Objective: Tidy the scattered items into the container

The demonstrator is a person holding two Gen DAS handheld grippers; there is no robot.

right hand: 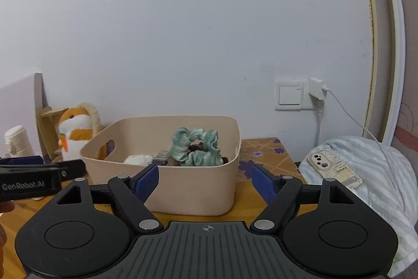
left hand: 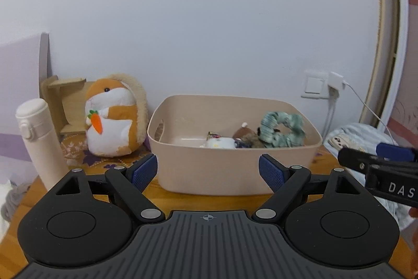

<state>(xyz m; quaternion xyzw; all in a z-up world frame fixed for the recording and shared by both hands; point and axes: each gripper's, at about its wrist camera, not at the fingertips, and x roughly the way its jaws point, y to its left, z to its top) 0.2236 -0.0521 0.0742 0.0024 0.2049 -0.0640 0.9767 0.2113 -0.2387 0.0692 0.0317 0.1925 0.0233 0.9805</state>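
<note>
A beige plastic bin (left hand: 235,171) stands on the wooden table against the wall; in the right wrist view the same bin (right hand: 193,190) sits just ahead. Inside it lie a green scrunchie (left hand: 283,130) (right hand: 197,149), a small brown plush (left hand: 245,136), a white item (left hand: 218,142) (right hand: 138,159) and a dark packet. My left gripper (left hand: 207,171) is open in front of the bin, nothing between its blue pads. My right gripper (right hand: 205,183) is open too, short of the bin's front wall and holding nothing. Each gripper shows at the edge of the other's view.
Left of the bin sit a hamster plush with a carrot (left hand: 112,119), a cream flask (left hand: 39,140) and a wooden stand (left hand: 62,106). At the right lie a phone (right hand: 334,168) on a striped blue cloth (right hand: 373,174), a wall switch and a plugged charger (right hand: 317,89).
</note>
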